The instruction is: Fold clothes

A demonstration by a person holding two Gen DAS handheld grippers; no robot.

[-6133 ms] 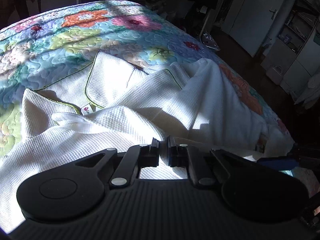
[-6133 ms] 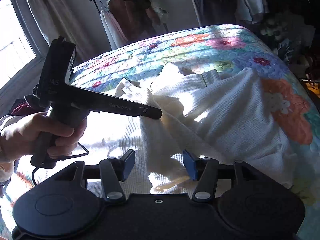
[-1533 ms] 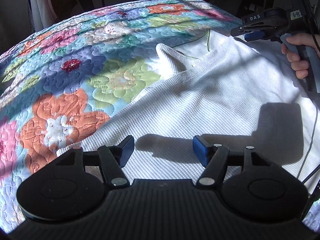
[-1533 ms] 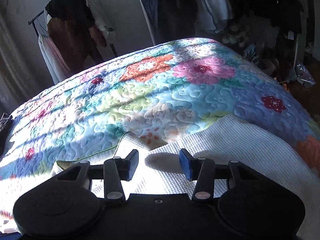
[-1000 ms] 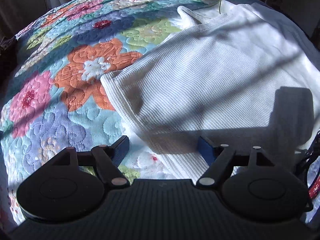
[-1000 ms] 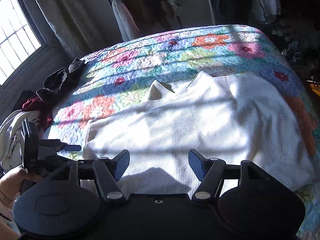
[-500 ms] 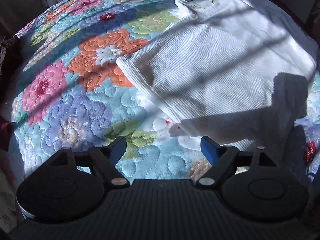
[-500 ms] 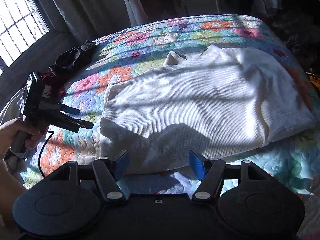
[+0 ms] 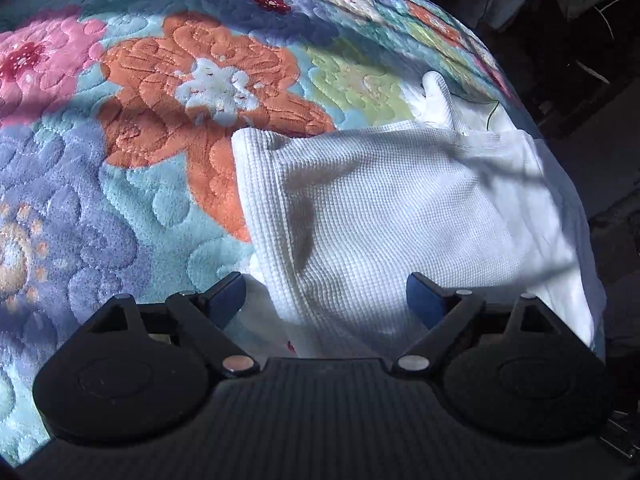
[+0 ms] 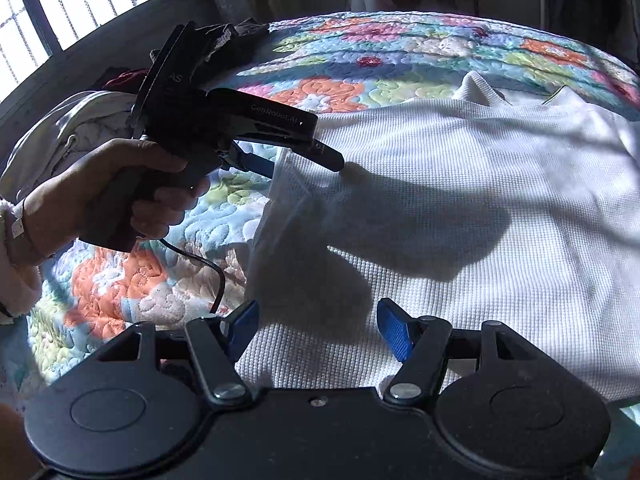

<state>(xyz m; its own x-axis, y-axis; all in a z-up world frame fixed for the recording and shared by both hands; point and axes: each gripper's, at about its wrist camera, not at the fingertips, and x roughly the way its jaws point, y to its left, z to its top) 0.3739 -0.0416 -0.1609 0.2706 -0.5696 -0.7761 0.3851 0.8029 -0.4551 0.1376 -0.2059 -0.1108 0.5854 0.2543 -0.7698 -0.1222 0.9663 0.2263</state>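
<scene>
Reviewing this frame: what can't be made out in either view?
- Garment's near hem: left wrist view, hidden behind the left gripper, whose jaws are closing without pinching it yet.
- Garment's right side: right wrist view, cut off by the frame edge.
- Collar: small, partly tucked under.
- Right gripper: contact with the cloth unclear, in shadow.

Hard sunlight enters from the barred window (image 10: 80, 4) at ten o'clock in the right wrist view, bleaching the white garment (image 10: 460, 208) nearly to glare. Sharp dark shadows of the left gripper (image 10: 308, 160) and the hand (image 10: 108, 196) fall across the cloth toward four o'clock. The room beyond the quilt (image 9: 140, 140) sinks into near black. Fisheye bending curves every edge; the far quilt looks slightly smeared.
</scene>
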